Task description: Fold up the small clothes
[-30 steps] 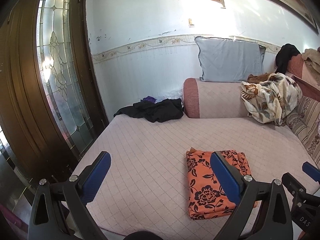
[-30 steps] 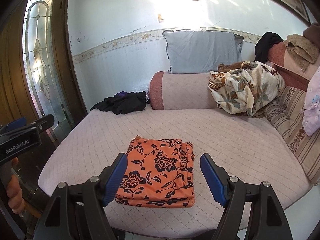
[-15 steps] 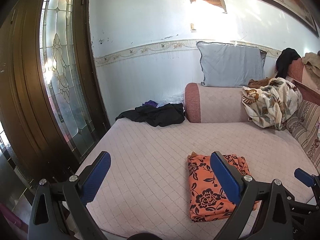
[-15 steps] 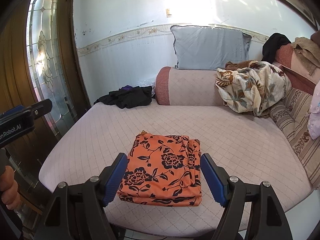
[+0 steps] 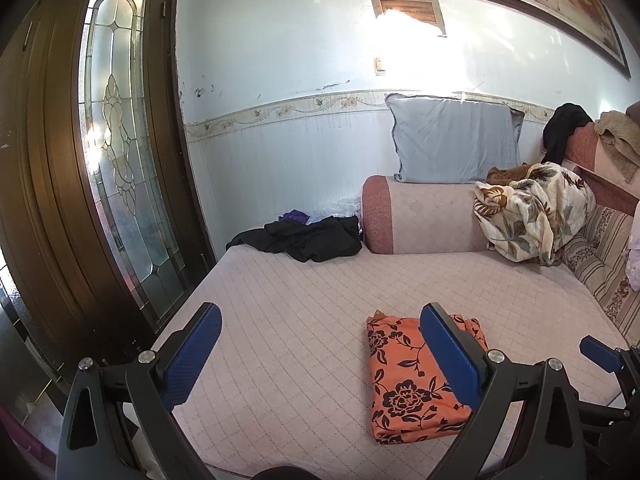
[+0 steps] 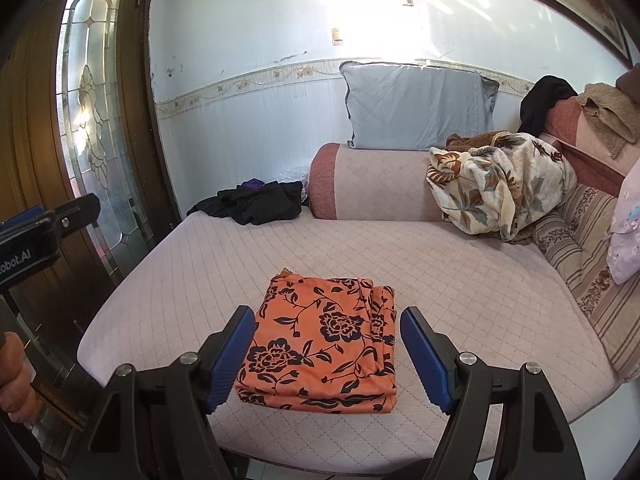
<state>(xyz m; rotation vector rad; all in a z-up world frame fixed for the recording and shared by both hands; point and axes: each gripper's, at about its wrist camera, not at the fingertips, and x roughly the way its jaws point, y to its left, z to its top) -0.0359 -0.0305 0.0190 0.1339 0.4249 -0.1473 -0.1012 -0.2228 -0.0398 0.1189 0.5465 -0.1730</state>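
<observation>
A folded orange cloth with black flowers (image 6: pixel 326 338) lies flat near the front edge of the pink quilted mattress (image 6: pixel 460 280). My right gripper (image 6: pixel 328 322) hovers open just in front of it, with nothing between its blue pads. In the left wrist view the same orange cloth (image 5: pixel 408 380) lies to the right, partly behind the right finger. My left gripper (image 5: pixel 320 320) is open and empty over bare mattress (image 5: pixel 280 300). A black garment (image 6: pixel 256 202) lies crumpled at the far left corner.
A bolster (image 6: pixel 372 182) and grey pillow (image 6: pixel 416 106) stand at the back. A floral blanket (image 6: pixel 500 184) is heaped at the back right beside striped cushions (image 6: pixel 584 240). A wooden door with glass (image 5: pixel 116 152) stands on the left. A hand (image 6: pixel 14 376) holds the left gripper's handle.
Both views have drifted slightly, so the orange cloth sits a little lower in them. Both grippers stay open, and the cloth has not moved on the mattress.
</observation>
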